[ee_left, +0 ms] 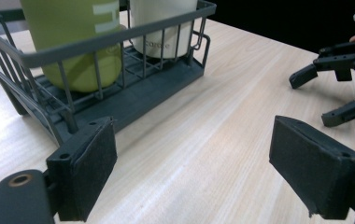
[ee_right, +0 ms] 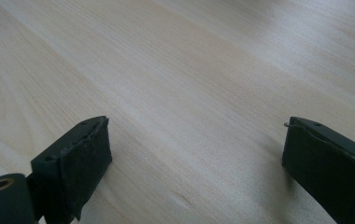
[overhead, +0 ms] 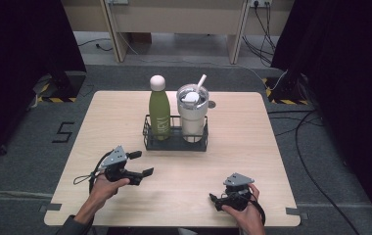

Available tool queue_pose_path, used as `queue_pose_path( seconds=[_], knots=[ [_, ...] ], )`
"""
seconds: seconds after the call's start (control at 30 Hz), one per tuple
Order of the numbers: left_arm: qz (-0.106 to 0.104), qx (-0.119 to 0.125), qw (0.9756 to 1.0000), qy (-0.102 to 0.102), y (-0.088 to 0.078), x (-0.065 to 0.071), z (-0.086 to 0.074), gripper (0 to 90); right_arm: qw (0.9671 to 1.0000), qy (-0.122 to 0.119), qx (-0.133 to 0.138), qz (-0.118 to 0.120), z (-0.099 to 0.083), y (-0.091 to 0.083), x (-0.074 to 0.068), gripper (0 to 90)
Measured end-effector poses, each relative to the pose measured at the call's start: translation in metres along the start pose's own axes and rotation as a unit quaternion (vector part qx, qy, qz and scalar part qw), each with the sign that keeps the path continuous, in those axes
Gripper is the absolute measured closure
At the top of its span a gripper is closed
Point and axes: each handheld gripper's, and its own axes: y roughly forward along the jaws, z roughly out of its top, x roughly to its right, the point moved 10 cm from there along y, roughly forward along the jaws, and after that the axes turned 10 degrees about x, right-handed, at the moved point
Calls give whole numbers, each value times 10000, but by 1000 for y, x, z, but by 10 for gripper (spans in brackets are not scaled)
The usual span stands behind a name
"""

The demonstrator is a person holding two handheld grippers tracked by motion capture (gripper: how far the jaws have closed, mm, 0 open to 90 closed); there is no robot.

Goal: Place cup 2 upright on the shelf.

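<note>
Right gripper, high view: right gripper (overhead: 217, 200) sits nearest the table's front edge, held in a hand, its jaws pointing left, nothing between them.
Left gripper, high view: left gripper (overhead: 141, 163) is held in the person's left hand (overhead: 106, 186) at front left, jaws spread wide and empty, pointing toward the wire basket (overhead: 175, 143).
Basket, high view: dark wire basket at the middle of the wooden table (overhead: 238, 142), holding a green bottle (overhead: 159, 113) on its left and a white tumbler (overhead: 193, 116) with a straw on its right, both upright.
Left gripper view: jaws wide apart, gripping nothing; the basket's corner (ee_left: 133, 88) lies just past the left-hand jaw, the green bottle (ee_left: 73, 42) and white tumbler (ee_left: 161, 28) inside it; the right gripper (ee_left: 327, 95) shows farther off, open.
Right gripper view: jaws wide apart, bare table (ee_right: 189, 84) between them, nothing held.
</note>
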Motion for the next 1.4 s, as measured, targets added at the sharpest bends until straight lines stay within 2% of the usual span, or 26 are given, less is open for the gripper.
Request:
queue_pose_path(
  seconds=[0.37, 0.63, 0.77, 0.87, 1.1, 1.4],
  knots=[
    [6, -249, 9997, -23, -5, 1, -23, 148, 10000, 10, -6, 0, 0, 0, 0, 84],
    [-60, -379, 9993, 21, -11, 9, -32, 149, 10000, -8, 2, -1, 0, 0, 0, 84],
    [-54, -485, 9987, 110, -14, 12, -39, 149, 10000, -9, 1, -1, 0, 0, 0, 84],
    [-51, -528, 9986, 86, -16, 14, -43, 149, 10000, -8, 1, 0, 0, 0, 0, 84],
    [-43, -701, 9974, 161, -19, 20, -52, 149, 10000, 1, -2, -2, 0, 0, 0, 84],
    [-54, -1029, 9942, 319, -26, 28, -65, 149, 10000, -3, -2, -2, 0, 0, 0, 84]
  ],
)
